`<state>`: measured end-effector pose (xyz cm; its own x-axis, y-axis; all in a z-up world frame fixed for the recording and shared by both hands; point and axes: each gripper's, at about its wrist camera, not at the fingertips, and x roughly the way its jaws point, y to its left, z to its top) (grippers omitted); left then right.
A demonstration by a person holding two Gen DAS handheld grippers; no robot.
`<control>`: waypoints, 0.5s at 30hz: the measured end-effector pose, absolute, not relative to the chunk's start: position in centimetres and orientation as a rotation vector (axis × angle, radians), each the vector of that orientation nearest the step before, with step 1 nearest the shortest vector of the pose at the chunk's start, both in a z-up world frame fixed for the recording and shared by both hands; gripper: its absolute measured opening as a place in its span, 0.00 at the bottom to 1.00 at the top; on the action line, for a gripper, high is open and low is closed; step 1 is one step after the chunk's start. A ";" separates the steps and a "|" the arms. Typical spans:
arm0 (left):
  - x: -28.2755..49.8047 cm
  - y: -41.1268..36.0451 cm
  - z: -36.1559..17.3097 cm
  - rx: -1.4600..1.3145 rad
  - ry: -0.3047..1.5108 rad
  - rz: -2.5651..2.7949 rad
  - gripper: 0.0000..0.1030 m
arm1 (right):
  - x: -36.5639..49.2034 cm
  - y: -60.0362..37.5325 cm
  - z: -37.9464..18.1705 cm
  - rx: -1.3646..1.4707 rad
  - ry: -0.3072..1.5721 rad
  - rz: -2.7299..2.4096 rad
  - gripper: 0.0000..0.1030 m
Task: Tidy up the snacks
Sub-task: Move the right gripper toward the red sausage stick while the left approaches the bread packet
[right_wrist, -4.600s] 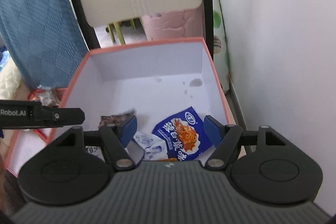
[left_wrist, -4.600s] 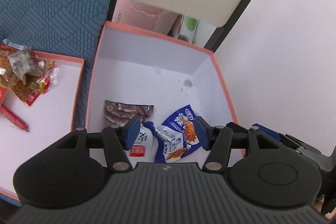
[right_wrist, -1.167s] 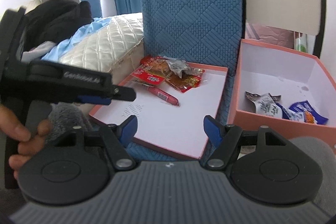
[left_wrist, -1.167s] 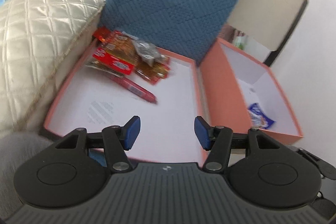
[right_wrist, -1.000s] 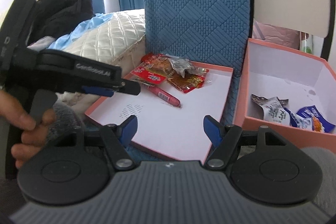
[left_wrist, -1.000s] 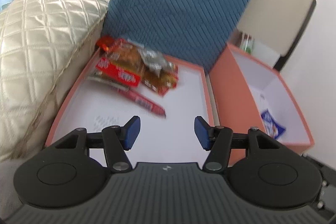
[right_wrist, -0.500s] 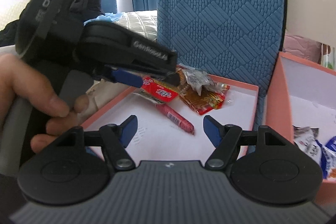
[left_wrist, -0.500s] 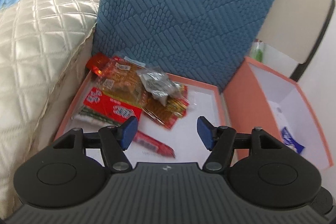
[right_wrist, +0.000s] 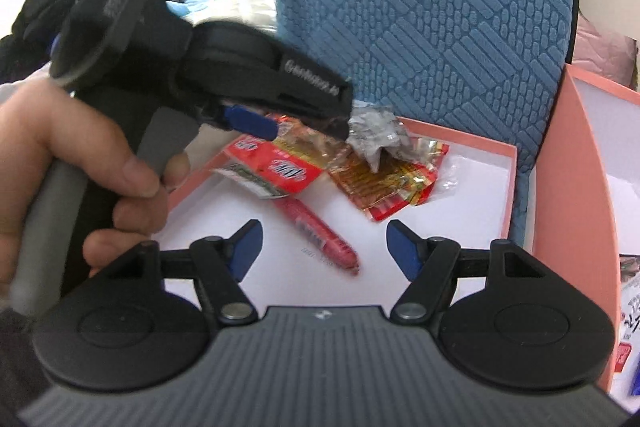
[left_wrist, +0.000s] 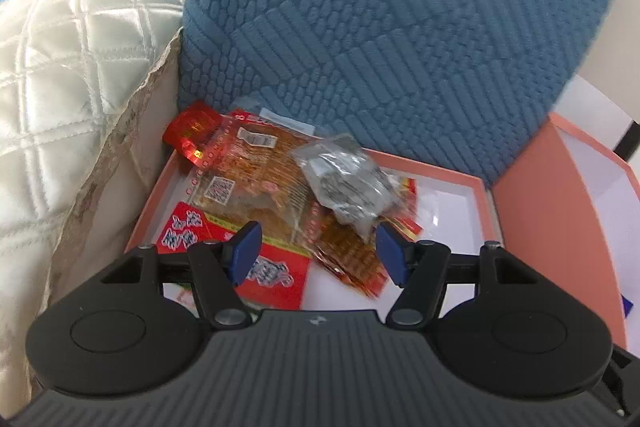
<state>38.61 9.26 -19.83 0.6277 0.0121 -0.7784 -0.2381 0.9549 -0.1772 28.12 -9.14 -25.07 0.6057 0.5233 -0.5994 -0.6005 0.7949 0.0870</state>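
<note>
Both grippers have come in close over the flat pink tray point(left_wrist: 448, 173) since a second ago, when they looked at it from farther back. Against the blue cushion point(left_wrist: 400, 27), the snack pile sits in the tray's far corner: red packet point(left_wrist: 276, 273), orange packets point(left_wrist: 264, 183), crumpled silver packet point(left_wrist: 344, 183) on top. Left gripper point(left_wrist: 318, 253), its jaws just widened and empty, hovers above the pile. Right gripper point(right_wrist: 322, 245) stands open and empty over the red sausage stick point(right_wrist: 320, 233).
</note>
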 end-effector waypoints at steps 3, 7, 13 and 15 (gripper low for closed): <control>39.8 10.6 -20.7 -0.329 0.896 0.141 0.67 | 29.9 -8.7 -25.4 -0.129 0.665 0.637 0.68; 41.4 12.4 -21.6 -0.354 0.918 0.155 0.66 | 31.8 -7.4 -26.2 -0.160 0.699 0.652 0.68; 43.4 13.3 -22.5 -0.324 0.946 0.139 0.69 | 34.2 -5.5 -27.6 -0.230 0.751 0.680 0.67; 43.8 13.0 -22.9 -0.293 0.955 0.136 0.72 | 35.0 -4.9 -28.0 -0.265 0.769 0.676 0.67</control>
